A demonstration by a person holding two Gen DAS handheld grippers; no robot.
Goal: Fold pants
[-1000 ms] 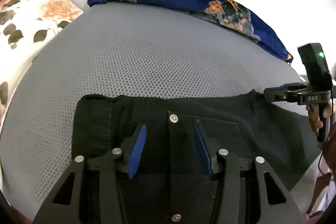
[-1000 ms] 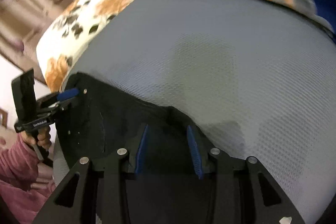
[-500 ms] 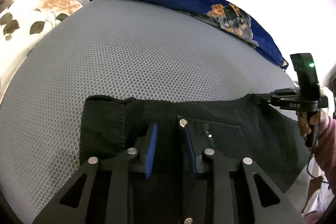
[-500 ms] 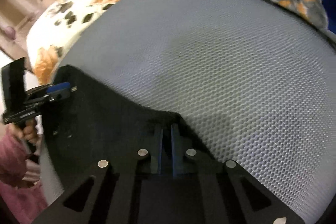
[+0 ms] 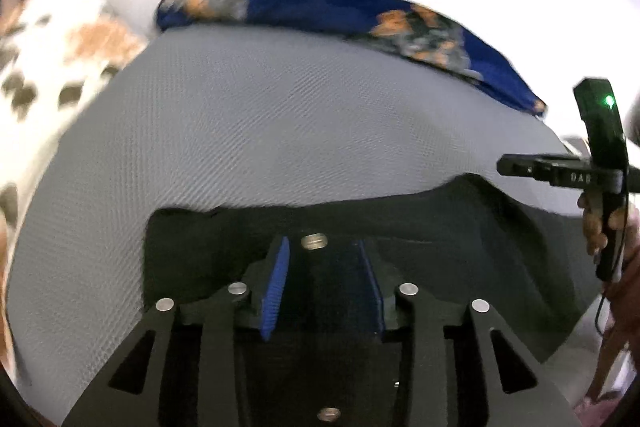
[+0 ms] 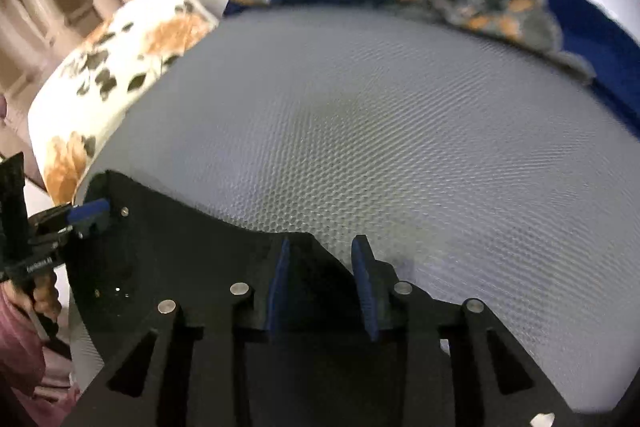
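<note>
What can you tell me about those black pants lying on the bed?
The black pants look like dark denim, with silver metal buttons down the front and visible seams. They lie spread on the grey mesh mattress, waistband edge running across it. The left gripper straddles the button fly, its jaws opening with cloth between them. The right gripper sits at the other corner, jaws also opening over the fabric's edge.
</note>
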